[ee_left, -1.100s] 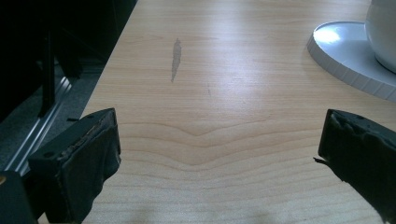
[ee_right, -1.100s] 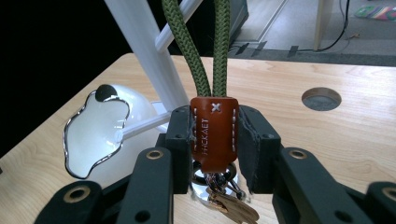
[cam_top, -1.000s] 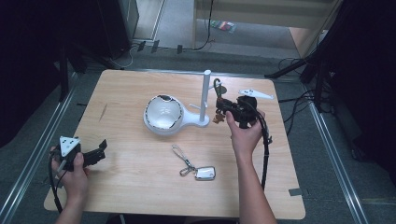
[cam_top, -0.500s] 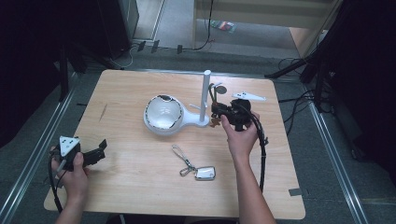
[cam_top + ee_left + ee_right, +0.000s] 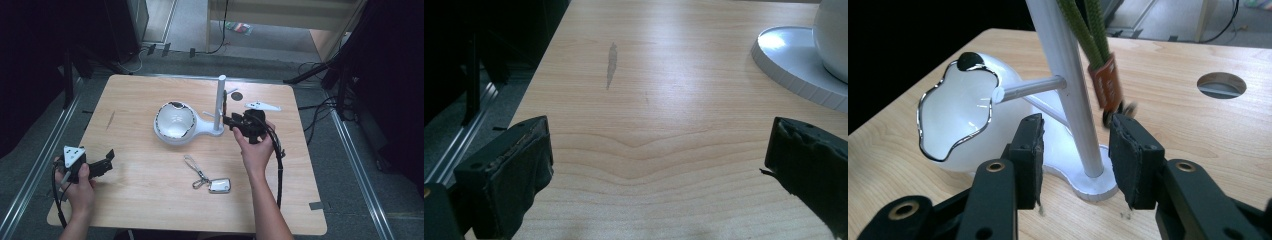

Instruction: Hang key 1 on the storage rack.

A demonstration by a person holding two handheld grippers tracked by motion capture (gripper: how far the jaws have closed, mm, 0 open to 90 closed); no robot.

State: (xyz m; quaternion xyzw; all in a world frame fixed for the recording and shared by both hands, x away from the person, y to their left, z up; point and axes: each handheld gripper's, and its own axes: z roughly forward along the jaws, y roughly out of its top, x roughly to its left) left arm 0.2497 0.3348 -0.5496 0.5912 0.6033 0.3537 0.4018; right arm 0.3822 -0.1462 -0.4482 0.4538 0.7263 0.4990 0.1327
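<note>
Two grippers work: the right gripper [image 5: 1075,155], fingers just opening, straddles the white metal stand's post [image 5: 1068,90] where a green lanyard with orange tag [image 5: 1105,82] hangs untouched; the left gripper [image 5: 659,175] gapes empty over the wooden desk [image 5: 664,100].

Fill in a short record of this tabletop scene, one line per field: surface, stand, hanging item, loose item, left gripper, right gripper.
surface: wooden table
stand: white stand, upright pole on a base joined to a bowl
hanging item: green lanyard with orange tag, on the pole
loose item: key fob on a chain, lying flat
left gripper: jaws wide, nothing between
right gripper: jaws just opening, either side of the pole
</note>
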